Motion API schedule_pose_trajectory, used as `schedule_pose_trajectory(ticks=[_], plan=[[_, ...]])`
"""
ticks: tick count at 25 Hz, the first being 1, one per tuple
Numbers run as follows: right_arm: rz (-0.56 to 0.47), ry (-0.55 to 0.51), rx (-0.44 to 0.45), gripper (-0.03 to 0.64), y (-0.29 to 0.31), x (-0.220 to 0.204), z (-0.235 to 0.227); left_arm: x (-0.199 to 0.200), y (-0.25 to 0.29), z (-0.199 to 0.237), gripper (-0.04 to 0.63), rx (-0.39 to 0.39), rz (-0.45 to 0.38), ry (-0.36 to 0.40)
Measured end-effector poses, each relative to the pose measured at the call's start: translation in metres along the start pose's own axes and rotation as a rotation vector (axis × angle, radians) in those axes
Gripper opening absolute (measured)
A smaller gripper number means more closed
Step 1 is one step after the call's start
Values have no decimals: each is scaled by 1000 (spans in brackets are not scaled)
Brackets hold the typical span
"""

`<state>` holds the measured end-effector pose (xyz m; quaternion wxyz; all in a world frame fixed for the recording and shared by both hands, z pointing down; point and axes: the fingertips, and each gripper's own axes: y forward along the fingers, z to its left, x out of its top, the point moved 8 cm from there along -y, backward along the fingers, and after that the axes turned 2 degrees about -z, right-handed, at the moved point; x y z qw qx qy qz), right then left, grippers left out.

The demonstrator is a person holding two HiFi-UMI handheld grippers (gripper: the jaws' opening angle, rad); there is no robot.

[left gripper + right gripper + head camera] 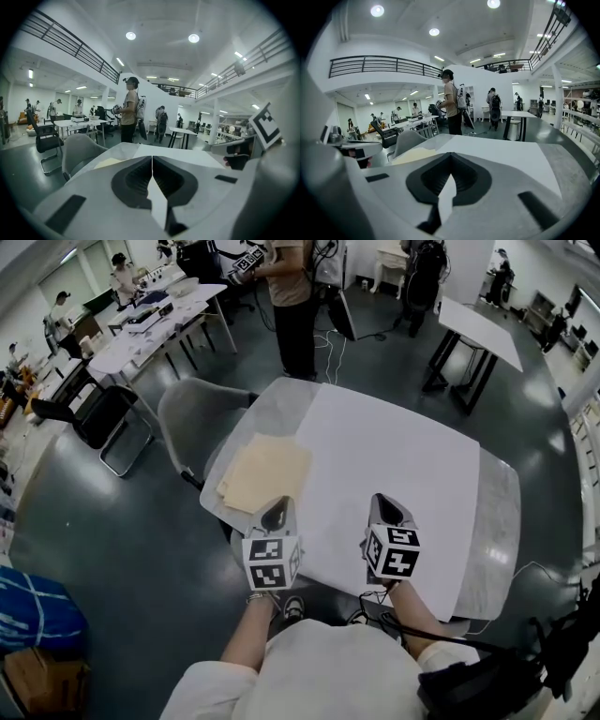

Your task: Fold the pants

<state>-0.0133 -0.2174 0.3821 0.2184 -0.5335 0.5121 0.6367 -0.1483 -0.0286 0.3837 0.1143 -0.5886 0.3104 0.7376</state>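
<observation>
The pants (pixel 265 474) lie folded into a flat beige rectangle on the left part of the table (pixel 497 521), half on its white sheet (pixel 394 456). My left gripper (pixel 276 512) hovers just in front of the pants' near edge, its jaws shut with nothing between them. My right gripper (pixel 388 509) hangs over the white sheet to the right, also shut and empty. In the left gripper view the jaws (pixel 152 161) meet in a line, with the pants (pixel 108 162) beyond at the left. The right gripper view shows closed jaws (pixel 451 159) and the pants (pixel 415 156) at the left.
A grey chair (pixel 202 418) stands against the table's far left corner. A person (pixel 292 306) stands beyond the far edge. Other tables (pixel 155 324) and a black chair (pixel 112 418) stand at the left, and another table (pixel 478 329) at the back right.
</observation>
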Motion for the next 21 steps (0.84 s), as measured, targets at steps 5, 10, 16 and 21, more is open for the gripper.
schedule_pose_trajectory(ticks=[5, 10, 16, 21], plan=[[-17, -22, 20, -9, -1, 4, 2, -1, -1, -4, 9, 14, -3, 1], [-17, -24, 36, -9, -1, 7, 3, 3, -4, -4, 9, 28, -11, -1], [-14, -35, 50, -9, -1, 5, 8, -1, -7, -1, 9, 39, -7, -2], [-10, -34, 50, -9, -2, 2, 9, -3, -9, -1, 9, 43, -7, -6]])
